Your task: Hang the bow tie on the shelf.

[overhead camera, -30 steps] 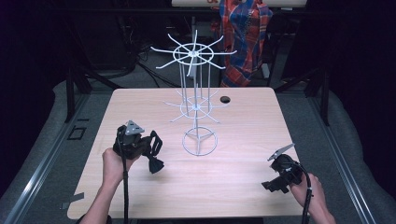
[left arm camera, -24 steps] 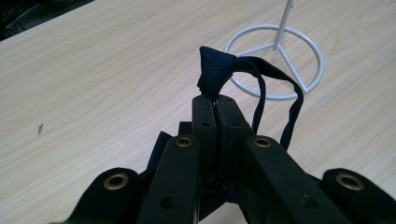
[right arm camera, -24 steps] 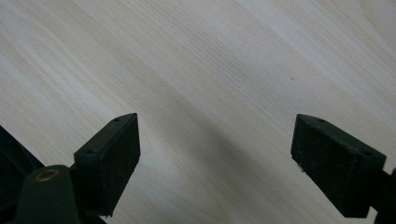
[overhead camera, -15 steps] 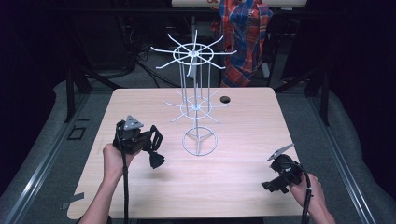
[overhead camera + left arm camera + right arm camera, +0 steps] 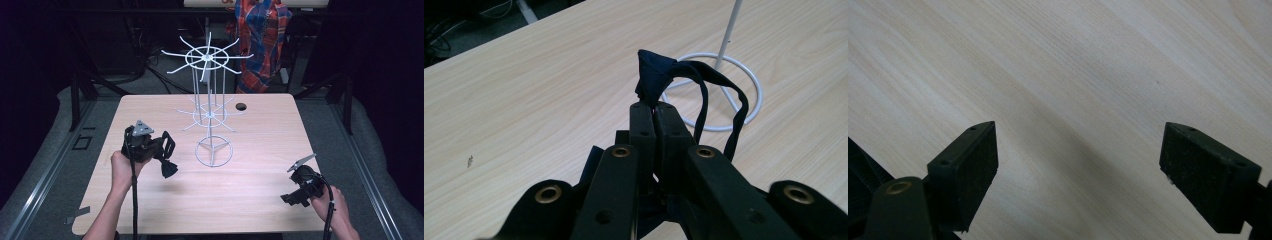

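My left gripper (image 5: 167, 169) is held above the table's left half and is shut on a small dark blue cloth piece (image 5: 655, 75) with thin straps (image 5: 734, 120) looping down from it. In the left gripper view the jaws are pressed together with the cloth bunched at their tips, just short of the ring base (image 5: 744, 82) of a white wire rack (image 5: 209, 112). The rack stands mid-table with spoke arms at two levels. My right gripper (image 5: 1079, 160) rests low near the table's front right corner, open, with bare wood between its pads (image 5: 968, 155).
A small dark hole (image 5: 241, 106) sits in the tabletop behind the rack. A plaid cloth (image 5: 260, 35) hangs beyond the far edge. Dark floor and frame legs surround the wooden table (image 5: 260, 210).
My left hand has shifted slightly with the cloth still pinched in the jaws. The right hand has stayed where it was.
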Motion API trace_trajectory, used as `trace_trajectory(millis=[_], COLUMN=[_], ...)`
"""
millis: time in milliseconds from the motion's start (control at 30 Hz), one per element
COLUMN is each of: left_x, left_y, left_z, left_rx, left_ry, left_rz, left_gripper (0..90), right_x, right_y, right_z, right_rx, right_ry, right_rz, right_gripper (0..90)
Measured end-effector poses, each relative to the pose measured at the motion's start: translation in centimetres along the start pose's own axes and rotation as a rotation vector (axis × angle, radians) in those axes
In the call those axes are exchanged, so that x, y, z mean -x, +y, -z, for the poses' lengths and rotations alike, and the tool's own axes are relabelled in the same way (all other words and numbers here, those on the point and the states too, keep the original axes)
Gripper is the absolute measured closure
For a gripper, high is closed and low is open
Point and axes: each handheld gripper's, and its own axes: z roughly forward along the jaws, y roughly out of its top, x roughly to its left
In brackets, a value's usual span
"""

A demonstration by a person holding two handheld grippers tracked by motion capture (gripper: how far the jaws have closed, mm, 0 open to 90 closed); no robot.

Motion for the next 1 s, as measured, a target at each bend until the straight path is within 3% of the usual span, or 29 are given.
trace_trajectory(millis=[267,1000], left_x=[0.1,0.7], left_y=[0.6,2.6], left_z=[0.3,1.5], left_rx=[0.017,0.086], left_ry=[-0.009,-0.015], left_rz=[0.000,-0.017], left_gripper=[87.5,87.5], right_x=[-0.1,0.0], right_y=[-0.1,-0.1], right_z=[-0.1,0.0], right_rx=[0.024,0.011], right_ry=[0.005,0.004], right_rz=[-0.020,-0.016], right_gripper=[15.6,15.6])
